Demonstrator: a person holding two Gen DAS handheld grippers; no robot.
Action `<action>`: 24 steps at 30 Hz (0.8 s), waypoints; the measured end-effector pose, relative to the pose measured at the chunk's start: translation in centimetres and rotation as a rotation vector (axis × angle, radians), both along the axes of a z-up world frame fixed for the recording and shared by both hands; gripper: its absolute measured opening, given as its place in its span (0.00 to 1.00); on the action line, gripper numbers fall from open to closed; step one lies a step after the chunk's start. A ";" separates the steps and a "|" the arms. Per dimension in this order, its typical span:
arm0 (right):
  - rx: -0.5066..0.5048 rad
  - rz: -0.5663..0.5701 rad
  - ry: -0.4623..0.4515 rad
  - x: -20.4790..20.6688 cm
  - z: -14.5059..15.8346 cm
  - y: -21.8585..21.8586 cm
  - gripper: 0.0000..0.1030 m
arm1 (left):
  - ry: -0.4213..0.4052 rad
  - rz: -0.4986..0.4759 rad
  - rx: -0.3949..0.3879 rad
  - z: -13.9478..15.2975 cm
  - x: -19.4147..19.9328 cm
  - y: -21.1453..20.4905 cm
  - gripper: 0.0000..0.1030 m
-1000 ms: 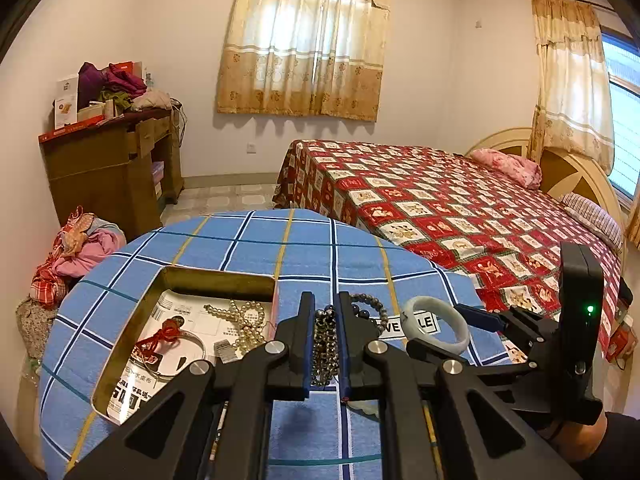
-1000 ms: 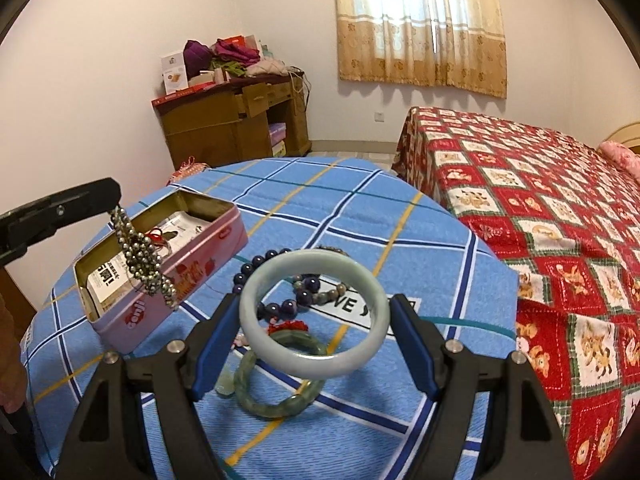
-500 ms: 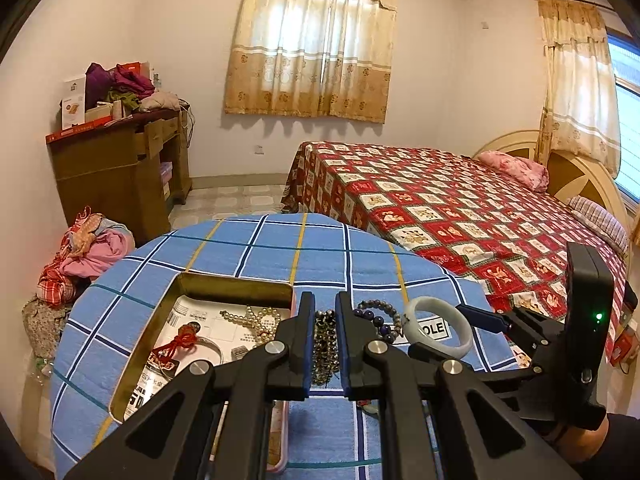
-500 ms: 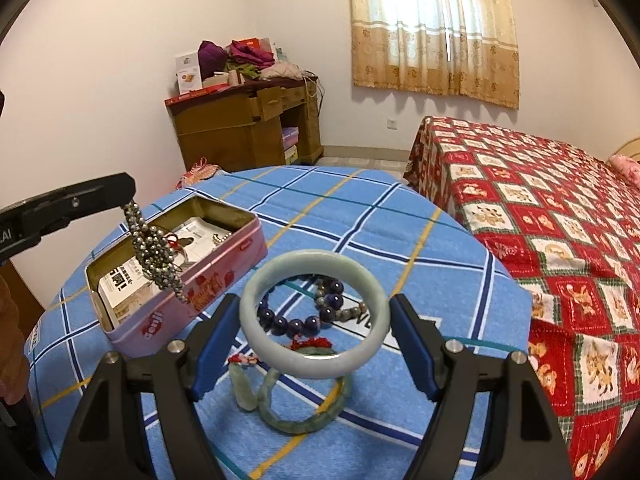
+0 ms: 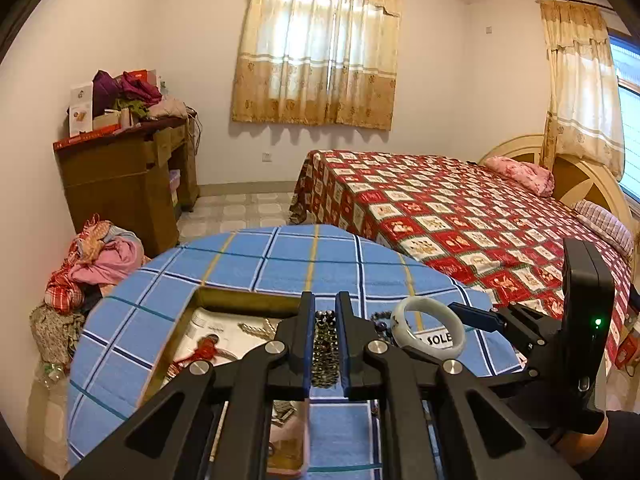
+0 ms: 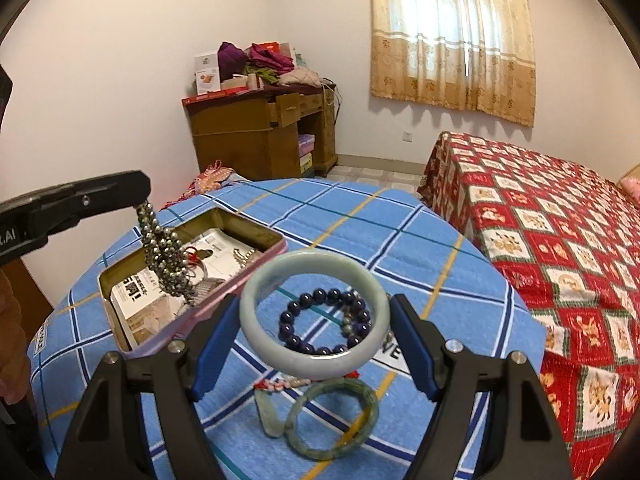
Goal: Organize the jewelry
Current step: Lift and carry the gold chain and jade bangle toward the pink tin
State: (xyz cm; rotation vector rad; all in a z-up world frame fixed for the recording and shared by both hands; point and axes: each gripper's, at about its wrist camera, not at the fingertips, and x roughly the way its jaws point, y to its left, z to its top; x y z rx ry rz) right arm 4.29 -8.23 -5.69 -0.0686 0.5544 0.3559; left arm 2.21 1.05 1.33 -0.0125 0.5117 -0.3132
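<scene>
Your left gripper is clamped on a strand of dark metallic beads, dangling over the open pink tin box at the frame's left. Your right gripper grips a pale jade bangle lifted mid-frame. Below it on the blue checked tablecloth lie a dark purple bead bracelet and a green jade bangle.
</scene>
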 end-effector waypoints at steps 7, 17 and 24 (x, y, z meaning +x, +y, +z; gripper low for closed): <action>-0.014 0.038 -0.028 0.9 1.3 1.3 0.75 | -0.027 0.025 0.021 1.2 0.6 0.9 0.09; -0.030 0.083 -0.053 2.0 2.4 3.2 0.75 | -0.048 0.076 0.038 2.2 1.8 3.2 0.09; -0.038 0.103 -0.065 3.1 3.3 3.6 0.75 | -0.033 0.102 0.036 2.2 3.3 4.7 0.09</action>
